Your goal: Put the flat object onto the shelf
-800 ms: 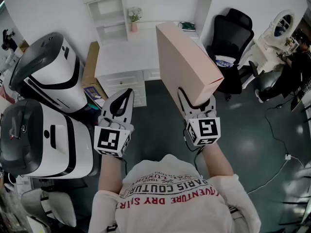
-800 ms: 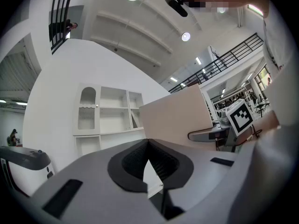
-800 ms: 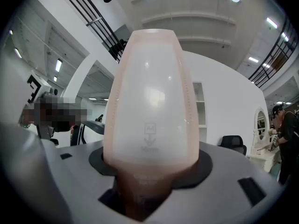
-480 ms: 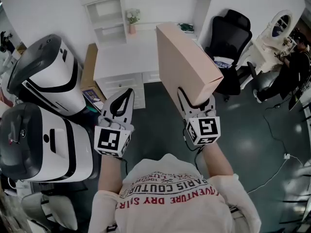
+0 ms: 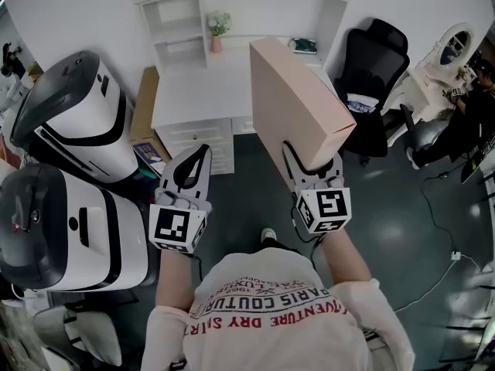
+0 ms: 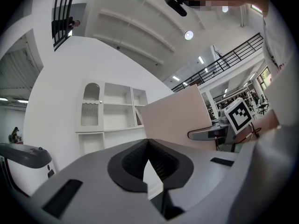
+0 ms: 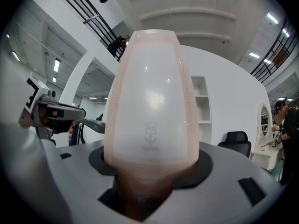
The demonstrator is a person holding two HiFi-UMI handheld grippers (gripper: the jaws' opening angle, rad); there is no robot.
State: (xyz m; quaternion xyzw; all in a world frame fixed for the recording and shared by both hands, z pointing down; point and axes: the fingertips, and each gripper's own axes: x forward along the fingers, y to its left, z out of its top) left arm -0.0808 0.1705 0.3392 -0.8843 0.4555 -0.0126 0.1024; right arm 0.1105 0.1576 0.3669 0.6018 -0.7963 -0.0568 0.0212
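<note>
A flat pale pink box (image 5: 298,103) stands on edge, tilted up and away from me, with my right gripper (image 5: 312,156) shut on its near lower end. In the right gripper view the box (image 7: 152,106) fills the gap between the jaws and hides what lies straight ahead. My left gripper (image 5: 203,151) hovers to the left of the box, shut with nothing in it; its fingertips (image 6: 148,142) meet. The white shelf unit (image 5: 182,22) stands against the far wall above a desk, beyond both grippers, and it also shows as open compartments (image 6: 117,111).
A white desk (image 5: 201,83) with drawers sits under the shelf, with a small flower pot (image 5: 219,31) on it. Two large white and black machines (image 5: 73,122) (image 5: 62,230) stand at the left. A black office chair (image 5: 375,60) is at the right, and cables (image 5: 441,261) lie on the dark floor.
The head view has shifted slightly and a shoe now shows on the floor between the grippers. Both grippers and the box keep the same pose.
</note>
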